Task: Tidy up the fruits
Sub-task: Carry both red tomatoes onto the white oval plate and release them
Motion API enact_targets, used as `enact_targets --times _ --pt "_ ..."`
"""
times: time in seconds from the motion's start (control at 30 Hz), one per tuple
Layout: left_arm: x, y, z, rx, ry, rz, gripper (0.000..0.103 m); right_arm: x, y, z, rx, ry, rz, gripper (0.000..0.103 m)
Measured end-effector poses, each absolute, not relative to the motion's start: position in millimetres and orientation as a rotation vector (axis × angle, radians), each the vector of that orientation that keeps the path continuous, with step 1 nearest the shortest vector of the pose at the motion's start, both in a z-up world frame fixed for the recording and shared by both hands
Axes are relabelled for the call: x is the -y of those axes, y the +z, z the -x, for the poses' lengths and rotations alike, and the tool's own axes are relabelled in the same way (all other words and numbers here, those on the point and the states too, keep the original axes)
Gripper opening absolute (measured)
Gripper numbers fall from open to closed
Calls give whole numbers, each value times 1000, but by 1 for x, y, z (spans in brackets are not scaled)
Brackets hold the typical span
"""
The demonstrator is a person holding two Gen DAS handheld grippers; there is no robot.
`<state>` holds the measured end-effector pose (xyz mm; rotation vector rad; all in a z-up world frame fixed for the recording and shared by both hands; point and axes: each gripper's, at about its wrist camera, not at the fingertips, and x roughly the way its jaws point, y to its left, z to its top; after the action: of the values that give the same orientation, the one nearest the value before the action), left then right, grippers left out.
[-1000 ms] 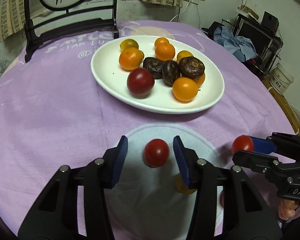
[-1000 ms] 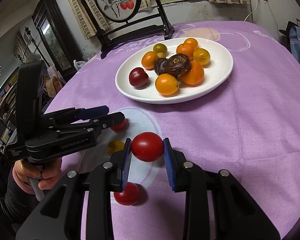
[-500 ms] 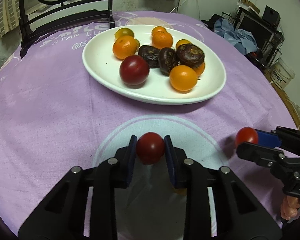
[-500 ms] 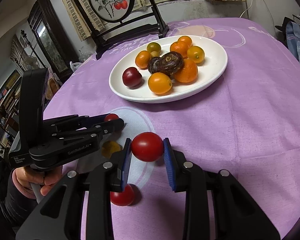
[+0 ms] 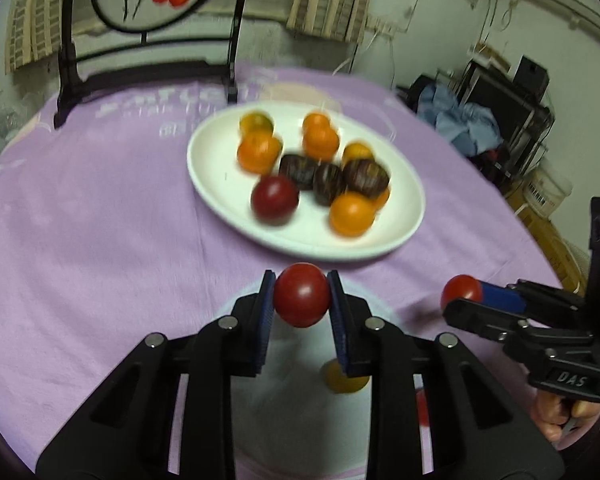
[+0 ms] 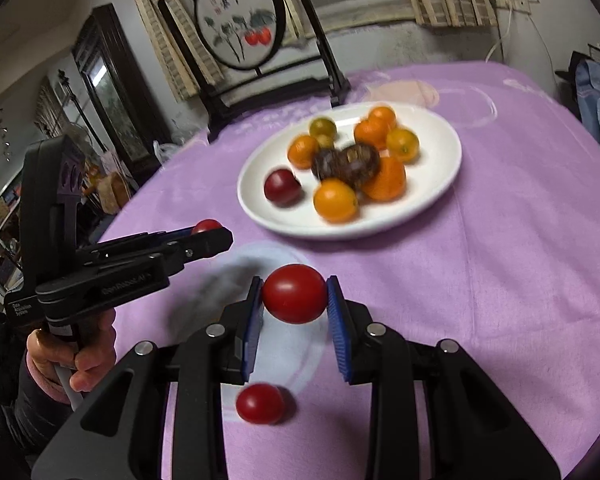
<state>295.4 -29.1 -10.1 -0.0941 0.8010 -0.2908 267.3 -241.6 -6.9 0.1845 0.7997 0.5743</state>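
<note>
My left gripper (image 5: 301,296) is shut on a red cherry tomato (image 5: 302,294), held above the purple cloth. My right gripper (image 6: 294,294) is shut on another red cherry tomato (image 6: 295,293); in the left wrist view that tomato (image 5: 461,291) shows at the right. A white oval plate (image 5: 220,196) farther back holds orange fruits, several dark brown fruits and a dark red one (image 5: 275,199). A small yellow fruit (image 5: 346,378) and a loose red tomato (image 6: 260,403) lie on the cloth below the grippers.
A dark wooden stand with a round painted panel (image 6: 240,28) sits at the table's far edge. A cabinet (image 6: 108,92) stands off to the left, and clothes and boxes (image 5: 472,120) lie beyond the right edge. A hand (image 6: 76,356) grips the left tool.
The left gripper closed on the red tomato and lifted it off the cloth. The right gripper kept its tomato and stayed about where it was.
</note>
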Motion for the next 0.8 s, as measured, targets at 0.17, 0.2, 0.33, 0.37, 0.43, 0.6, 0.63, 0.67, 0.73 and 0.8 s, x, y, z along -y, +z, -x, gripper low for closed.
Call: enact_targets --times 0.17,0.2,0.33,0.37,0.43,0.6,0.63,0.67,0.73,0.8 --pt "35 16 -324 -747 -273 79 26 244 24 -296 -684 533 -225 32" --pt "36 18 -333 -742 -265 82 26 243 27 -305 -668 514 -225 32" --pt "32 17 -369 -743 -220 127 26 235 27 -347 -646 450 -216 32" --pt "30 15 -376 -751 -209 137 26 233 25 -355 -650 443 -219 32" --pt "26 10 -390 -768 -192 147 26 232 20 -371 -664 431 -228 32" --pt "22 -6 -412 -804 -165 140 26 228 8 -402 -691 409 -223 32" --pt "22 -8 -415 -807 -163 137 26 228 6 -407 -697 407 -220 32" --pt "22 -9 -417 -809 -160 134 26 227 5 -409 -701 408 -218 32" --pt "22 -11 -419 -815 -155 132 27 226 2 -411 -703 406 -222 35" --pt "20 -11 -417 -818 -116 130 55 228 2 -410 -704 409 -232 47"
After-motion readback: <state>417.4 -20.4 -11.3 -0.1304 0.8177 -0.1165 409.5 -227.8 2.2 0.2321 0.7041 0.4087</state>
